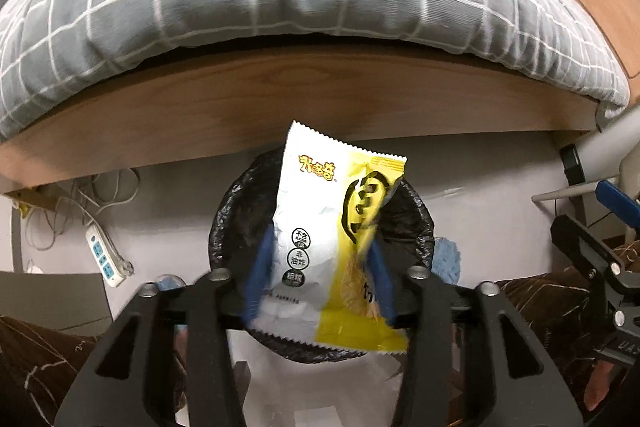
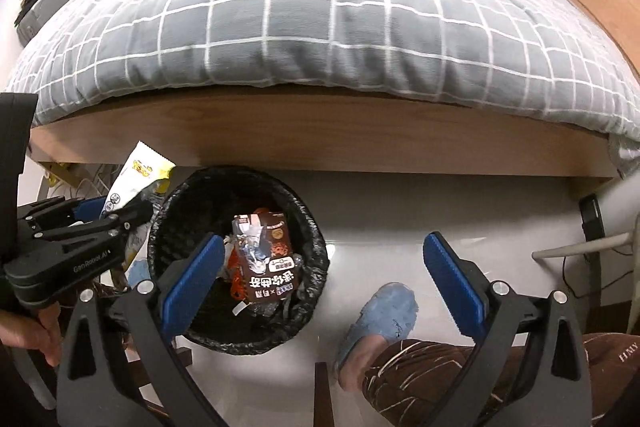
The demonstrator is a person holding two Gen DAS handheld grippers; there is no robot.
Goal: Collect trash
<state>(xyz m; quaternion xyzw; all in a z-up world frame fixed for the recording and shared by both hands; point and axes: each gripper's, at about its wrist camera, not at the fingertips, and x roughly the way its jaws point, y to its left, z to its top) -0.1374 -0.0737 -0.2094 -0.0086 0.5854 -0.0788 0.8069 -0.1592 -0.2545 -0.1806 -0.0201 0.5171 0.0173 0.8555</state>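
A white and yellow snack wrapper (image 1: 320,211) stands upright between the blue pads of my left gripper (image 1: 320,243), right over the black-lined trash bin (image 1: 420,223). The pads are blurred and stand at the wrapper's edges without clearly pressing on it. From the right wrist view, the left gripper (image 2: 116,215) hangs at the bin's left rim with the wrapper (image 2: 140,171) sticking up out of it. My right gripper (image 2: 323,243) is wide open and empty above the bin (image 2: 312,227) and the floor. A brown wrapper (image 2: 268,259) and other scraps lie inside.
A bed with a grey checked quilt (image 2: 320,27) on a wooden frame (image 1: 280,107) rises just behind the bin. A power strip (image 1: 106,259) with cables lies on the floor to the left. A blue slipper (image 2: 384,315) and a leg in brown trousers (image 2: 480,379) are to the right.
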